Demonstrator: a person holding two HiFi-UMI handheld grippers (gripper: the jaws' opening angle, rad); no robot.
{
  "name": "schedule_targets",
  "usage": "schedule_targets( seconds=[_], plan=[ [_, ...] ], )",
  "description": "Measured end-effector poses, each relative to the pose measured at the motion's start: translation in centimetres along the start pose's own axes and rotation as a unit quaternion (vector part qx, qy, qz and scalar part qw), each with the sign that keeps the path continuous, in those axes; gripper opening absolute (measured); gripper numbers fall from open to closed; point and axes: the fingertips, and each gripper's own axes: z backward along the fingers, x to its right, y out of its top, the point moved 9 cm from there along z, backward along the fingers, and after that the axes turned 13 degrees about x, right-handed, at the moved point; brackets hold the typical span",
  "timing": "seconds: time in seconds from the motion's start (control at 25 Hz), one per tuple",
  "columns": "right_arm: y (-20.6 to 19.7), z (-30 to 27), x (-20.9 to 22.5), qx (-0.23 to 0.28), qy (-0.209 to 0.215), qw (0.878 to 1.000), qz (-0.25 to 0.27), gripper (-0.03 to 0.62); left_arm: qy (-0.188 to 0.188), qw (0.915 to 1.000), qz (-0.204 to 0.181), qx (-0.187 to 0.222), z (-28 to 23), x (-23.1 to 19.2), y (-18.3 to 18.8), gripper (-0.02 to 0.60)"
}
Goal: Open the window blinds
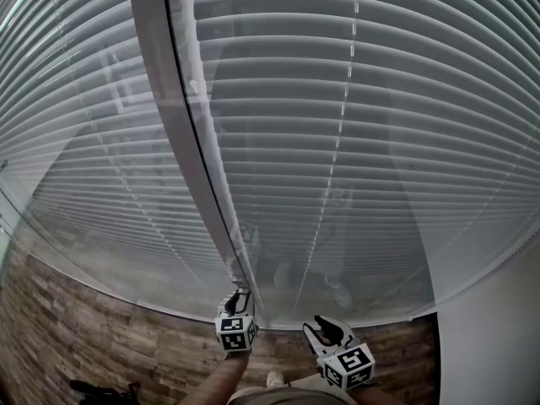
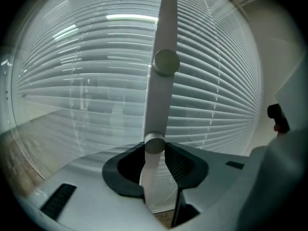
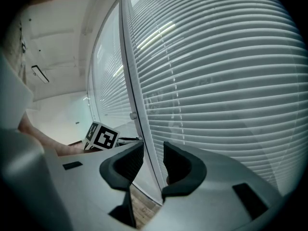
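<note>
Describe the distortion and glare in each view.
Head view: fisheye bows the blind slats and the frame post; faint reflections sit on the glass low down. Left gripper view: dark vignette at the corners, strip-light glare across the slats, knob between the jaws slightly soft. Right gripper view: slats curve strongly, glare streak upper left.

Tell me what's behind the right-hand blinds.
Right-hand blinds: only a dim, dark upright shape shows through the slats, perhaps just a reflection. The slats cover everything else, so what lies beyond cannot be made out.
</note>
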Motion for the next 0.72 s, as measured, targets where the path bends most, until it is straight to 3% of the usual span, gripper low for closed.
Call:
schedule_targets(
  seconds=[0.36,0.52,0.72],
  plan=[
    [-0.03,-0.07,-0.19,0.000,0.002,1.000,-0.001,0.121,0.003,0.9926,0.121,-0.005,0.04,-0.38,-0.18,0.138],
    [-0.11,-0.04,-0.10,0.001,0.001,1.000,-0.003,0.121,-0.001,0.9915,0.130,-0.004,-0.02,-0.52,-0.21,0.140],
    [-0.19,0.14,-0.08,0.001,0.001,1.000,-0.004,0.121,-0.004,0.9948,0.102,-0.002,0.01,-0.38,-0.16,0.140]
  ],
)
